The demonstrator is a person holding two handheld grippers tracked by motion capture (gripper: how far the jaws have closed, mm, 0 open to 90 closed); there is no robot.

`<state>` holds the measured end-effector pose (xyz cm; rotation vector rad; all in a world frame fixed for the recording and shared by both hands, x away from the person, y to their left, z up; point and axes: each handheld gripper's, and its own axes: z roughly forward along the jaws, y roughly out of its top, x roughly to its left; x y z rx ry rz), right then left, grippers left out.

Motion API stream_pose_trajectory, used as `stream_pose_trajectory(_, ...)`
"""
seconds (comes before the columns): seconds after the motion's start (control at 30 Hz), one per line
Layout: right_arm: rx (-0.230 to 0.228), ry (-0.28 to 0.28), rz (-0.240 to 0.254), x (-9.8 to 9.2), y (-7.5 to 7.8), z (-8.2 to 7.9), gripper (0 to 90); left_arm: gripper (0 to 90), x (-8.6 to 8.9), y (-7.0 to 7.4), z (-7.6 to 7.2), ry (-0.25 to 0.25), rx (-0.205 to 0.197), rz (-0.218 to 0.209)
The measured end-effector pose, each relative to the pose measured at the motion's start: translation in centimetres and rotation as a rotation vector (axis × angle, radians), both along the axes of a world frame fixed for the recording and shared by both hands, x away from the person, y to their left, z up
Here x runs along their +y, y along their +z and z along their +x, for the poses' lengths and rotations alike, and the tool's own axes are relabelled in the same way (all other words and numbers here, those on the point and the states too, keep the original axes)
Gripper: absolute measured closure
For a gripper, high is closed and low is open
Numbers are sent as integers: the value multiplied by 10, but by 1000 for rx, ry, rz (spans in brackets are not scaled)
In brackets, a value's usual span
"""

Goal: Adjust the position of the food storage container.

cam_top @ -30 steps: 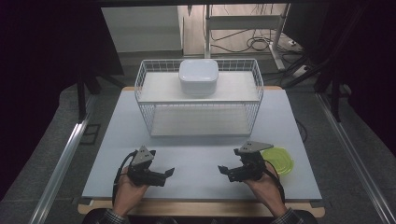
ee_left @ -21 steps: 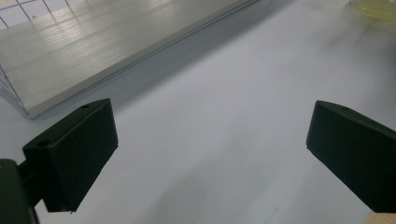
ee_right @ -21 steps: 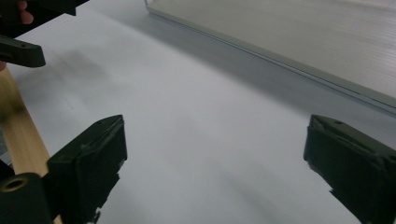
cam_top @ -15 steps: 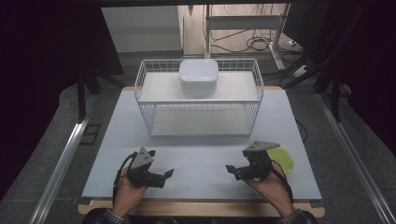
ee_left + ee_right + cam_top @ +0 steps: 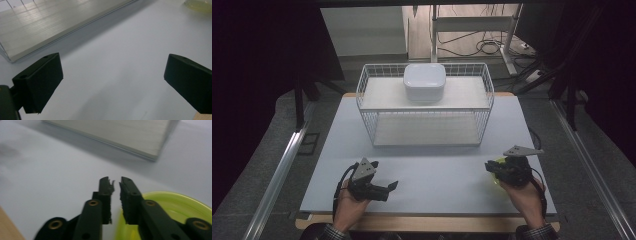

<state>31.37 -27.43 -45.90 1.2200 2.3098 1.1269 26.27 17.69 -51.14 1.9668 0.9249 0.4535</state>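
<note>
Green plate [image 5: 172,205] on white table [image 5: 437,170]; right gripper [image 5: 115,185] jaws just closed, nothing between; left gripper [image 5: 112,75] jaws wide apart.

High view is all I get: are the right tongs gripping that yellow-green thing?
Observer: The right tongs have just been closing to a narrow slit. Green shows between them low down, but the blur hides whether they pinch it.
Operator: What is it, up close?
Observer: A shallow round dish with a raised rim, bare inside where it shows.
</note>
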Motion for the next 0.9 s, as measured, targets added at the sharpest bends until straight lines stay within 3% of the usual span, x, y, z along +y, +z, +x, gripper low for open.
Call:
stream_pose_trajectory(0.07,-4,-26,11,-10,2,1,886,20,0,0,0,1,1,3)
stream_pose_trajectory(0.27,-36,-124,1,-40,8,4,894,22,1,0,0,5,1,-4)
stream_pose_trajectory(0.53,-20,-242,-8,-78,0,1,894,22,-1,-1,1,2,9,10)
stream_pose_trajectory(0.73,3,-287,-25,-90,-7,-3,893,23,-2,-2,1,-1,8,11)
stream_pose_trajectory(0.9,21,-289,-47,-91,-11,-4,893,23,-4,-2,1,-4,11,14)
